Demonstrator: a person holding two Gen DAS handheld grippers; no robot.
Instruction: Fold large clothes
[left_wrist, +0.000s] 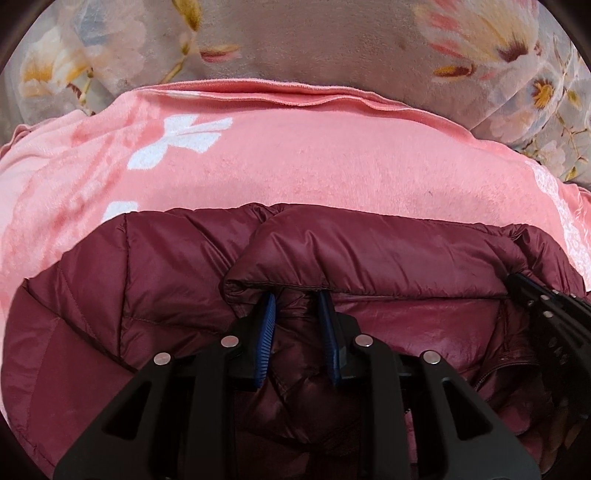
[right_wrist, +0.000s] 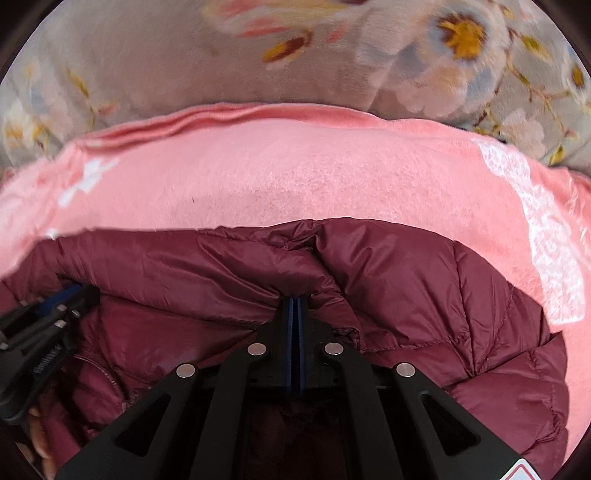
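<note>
A maroon quilted puffer jacket (left_wrist: 369, 251) (right_wrist: 406, 277) lies on a pink fleece blanket (left_wrist: 295, 155) (right_wrist: 295, 173). Its near edge is folded up and over towards the far side. My left gripper (left_wrist: 297, 295) has a thick fold of the jacket bunched between its blue pads (left_wrist: 271, 317), which press on it from both sides. My right gripper (right_wrist: 295, 299) has its pads almost together, pinching the jacket's edge at the tips. Each gripper shows in the other's view, the right gripper (left_wrist: 546, 306) at the right and the left gripper (right_wrist: 55, 299) at the left. A zipper runs along the inner lining.
The pink blanket has white bow and lace prints and a layered far edge. Beyond it lies a grey floral bedcover (left_wrist: 314, 40) (right_wrist: 147, 55). Part of a person's hand (right_wrist: 37, 435) shows behind the left gripper.
</note>
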